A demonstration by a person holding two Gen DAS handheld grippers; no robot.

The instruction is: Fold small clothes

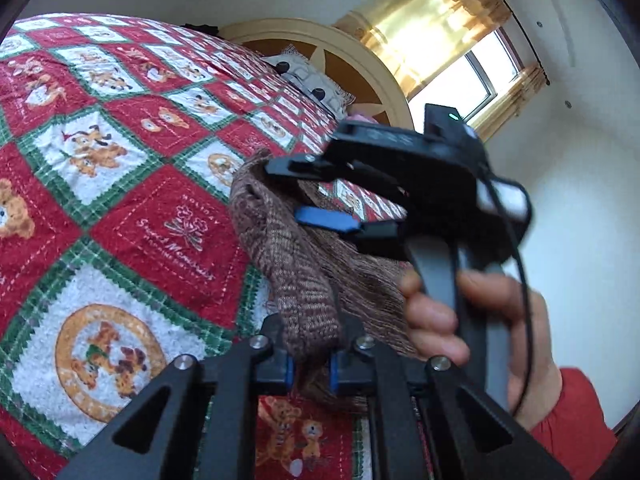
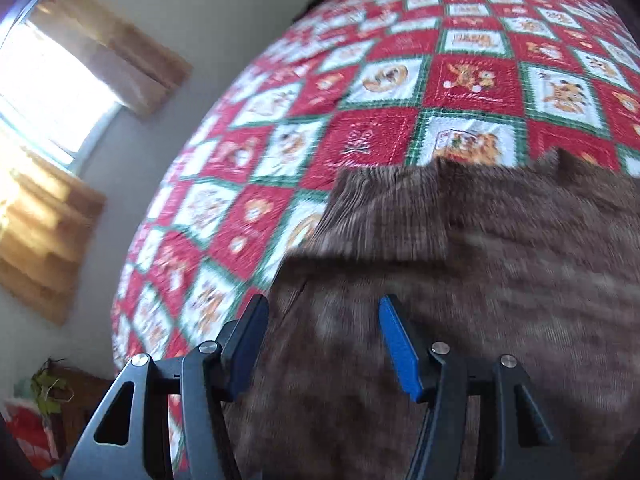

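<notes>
Presently listed: one knit [image 1: 280,236], brown, ribbed, small garment of soft wool-like cloth; exact type cannot be told. Location: partly lifted above the bed [image 1: 120,184], one strip of it running up from the left gripper [image 1: 312,372] toward the right gripper [image 1: 320,196]; in the right wrist view the knit [image 2: 460,300] spreads broadly below and beyond the fingers, over the quilt [image 2: 360,100]. Left fingers: closed narrow on a bunched fold of the knit. Right fingers [image 2: 398,344]: standing wide apart, gripping nothing, cloth beneath them. Handling, by judgement: light, limp, no stiffness; it sags and stretches under its own weight, so a single hold lets it droop and twist. Surface looks grippy, not slippery; not fragile, though loose stitches might snag. Best hold: at a ribbed hem or corner, pinched through both layers, the two grippers well apart along one edge to keep it flat.
</notes>
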